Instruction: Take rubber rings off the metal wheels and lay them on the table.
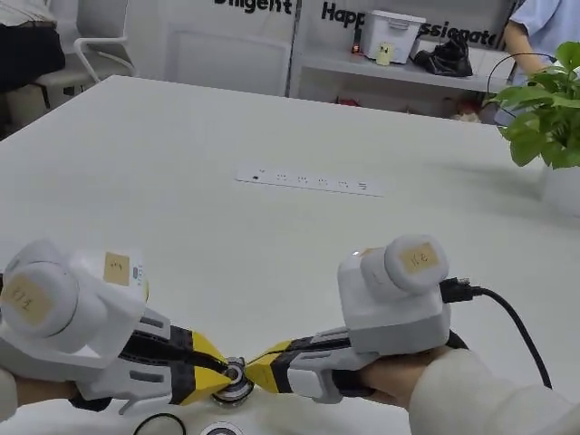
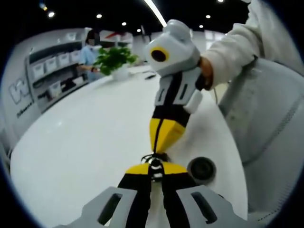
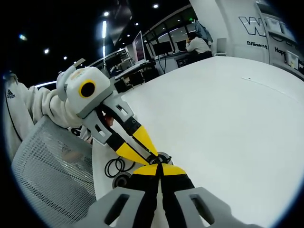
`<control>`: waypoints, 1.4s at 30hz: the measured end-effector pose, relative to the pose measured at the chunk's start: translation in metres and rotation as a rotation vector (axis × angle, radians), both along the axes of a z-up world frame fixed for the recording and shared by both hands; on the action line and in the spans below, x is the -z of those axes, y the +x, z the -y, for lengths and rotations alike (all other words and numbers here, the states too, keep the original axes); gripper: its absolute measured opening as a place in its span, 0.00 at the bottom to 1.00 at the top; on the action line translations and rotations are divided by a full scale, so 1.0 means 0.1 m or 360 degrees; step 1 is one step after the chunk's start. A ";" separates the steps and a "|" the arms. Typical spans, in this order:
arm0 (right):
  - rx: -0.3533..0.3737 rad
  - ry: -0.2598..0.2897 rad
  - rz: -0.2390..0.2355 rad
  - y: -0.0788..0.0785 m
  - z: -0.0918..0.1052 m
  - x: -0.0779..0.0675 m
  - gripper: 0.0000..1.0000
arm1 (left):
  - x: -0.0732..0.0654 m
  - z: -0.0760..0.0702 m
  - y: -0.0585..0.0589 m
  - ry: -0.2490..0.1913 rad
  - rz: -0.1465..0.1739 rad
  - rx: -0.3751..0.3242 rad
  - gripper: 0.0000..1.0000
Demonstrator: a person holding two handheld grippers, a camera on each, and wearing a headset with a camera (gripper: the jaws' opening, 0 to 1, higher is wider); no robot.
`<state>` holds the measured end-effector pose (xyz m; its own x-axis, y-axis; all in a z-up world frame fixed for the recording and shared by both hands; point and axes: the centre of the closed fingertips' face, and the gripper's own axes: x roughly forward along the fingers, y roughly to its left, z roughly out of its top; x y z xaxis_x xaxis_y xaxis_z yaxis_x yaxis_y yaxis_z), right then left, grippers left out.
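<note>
Left hand-held gripper (image 1: 216,373) and right hand-held gripper (image 1: 256,370) meet tip to tip at the near edge of the white bench (image 1: 272,118). Between them sits a small metal wheel (image 1: 234,379). In the left gripper view the left one's jaws are closed on the wheel (image 2: 155,170), which sits between the yellow tips. The right one's jaws are pressed together to a point at the wheel's rim. Whether they pinch the rubber ring is too small to tell.

A loose black rubber ring (image 1: 159,423) lies flat on the bench just left of the grippers, below the left one. The right gripper view shows it as overlapping black loops (image 3: 114,166). A second wheel (image 2: 202,168), with a dark rim, lies flat just beside the held one, apart from both grippers.

Mid-bench is a white power strip (image 1: 311,181), well apart from the work. A potted plant (image 1: 548,104) stands at the far right edge.
</note>
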<state>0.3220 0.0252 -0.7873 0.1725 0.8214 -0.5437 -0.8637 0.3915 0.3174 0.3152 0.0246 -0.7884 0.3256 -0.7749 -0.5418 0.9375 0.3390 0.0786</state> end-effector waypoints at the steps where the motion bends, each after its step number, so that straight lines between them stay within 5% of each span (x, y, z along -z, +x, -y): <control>1: -0.0014 0.0018 0.0004 -0.02 -0.03 -0.03 0.00 | 0.00 0.00 0.00 0.0002 0.0006 0.0004 0.09; 3: -0.0023 0.0127 -0.0002 -0.04 -0.12 -0.15 0.00 | 0.00 0.01 0.00 0.0006 0.0010 0.0005 0.09; 6: -0.0017 0.0102 0.0022 -0.01 -0.13 -0.18 0.00 | 0.00 0.00 0.00 0.0047 0.0032 0.0034 0.08; 9: 0.0017 0.0166 -0.0053 -0.03 -0.13 -0.24 0.00 | -0.03 -0.05 -0.01 0.0113 0.0044 0.0051 0.11; 13: 0.0009 0.0188 -0.0061 -0.05 -0.16 -0.29 0.00 | -0.19 -0.12 -0.05 0.0033 0.0003 0.0028 0.16; 18: -0.0010 0.0203 -0.0077 -0.10 -0.22 -0.30 0.00 | -0.33 -0.32 -0.10 0.0034 0.0076 -0.0006 0.39; 21: -0.0045 0.0212 -0.0103 -0.17 -0.27 -0.30 0.00 | -0.36 -0.46 -0.16 0.0043 0.0075 -0.0038 0.44; 29: -0.0178 0.0195 -0.0175 -0.46 -0.44 -0.26 0.00 | -0.34 -0.83 -0.39 0.0012 0.0030 -0.0194 0.52; 37: -0.0341 0.0139 -0.0248 -0.77 -0.54 -0.14 0.00 | -0.28 -1.04 -0.60 -0.0023 -0.0028 -0.0334 0.54; 42: -0.0369 0.0076 -0.0238 -0.81 -0.53 -0.03 0.00 | -0.22 -1.12 -0.68 -0.0037 -0.0064 -0.0405 0.54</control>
